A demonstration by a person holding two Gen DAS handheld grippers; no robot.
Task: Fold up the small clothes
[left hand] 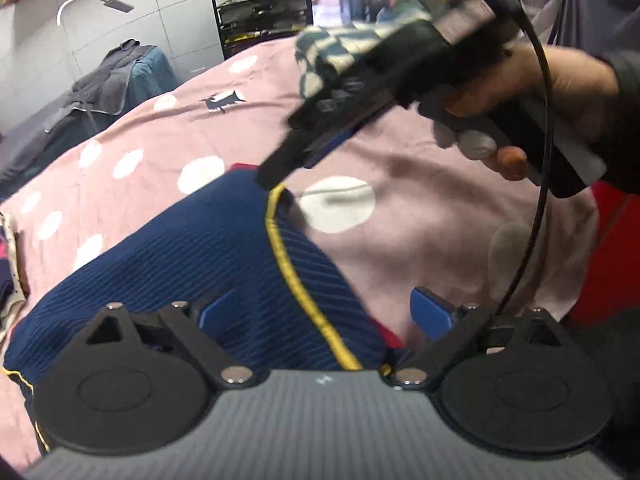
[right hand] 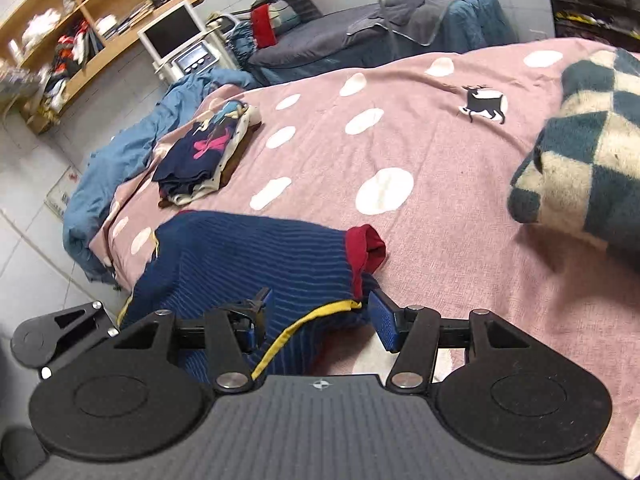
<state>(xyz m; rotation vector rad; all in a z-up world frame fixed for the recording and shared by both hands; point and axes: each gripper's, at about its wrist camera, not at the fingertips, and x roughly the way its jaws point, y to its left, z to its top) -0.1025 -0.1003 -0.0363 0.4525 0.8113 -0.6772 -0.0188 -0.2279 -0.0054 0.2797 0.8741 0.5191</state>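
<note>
Navy ribbed garment (left hand: 192,264) between spread jaws, on pink bedspread (left hand: 420,208)

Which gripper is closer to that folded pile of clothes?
Left. The left gripper sits at the sweater's pile side; the right gripper is farther.

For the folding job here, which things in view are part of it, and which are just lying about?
Part of the job:
navy top
stack of folded clothes
left gripper, open over the top
right gripper, open at its yellow-trimmed edge

Just lying about:
checked blanket
pink spotted bedspread
monitor
wooden shelves
blue sheet
</note>
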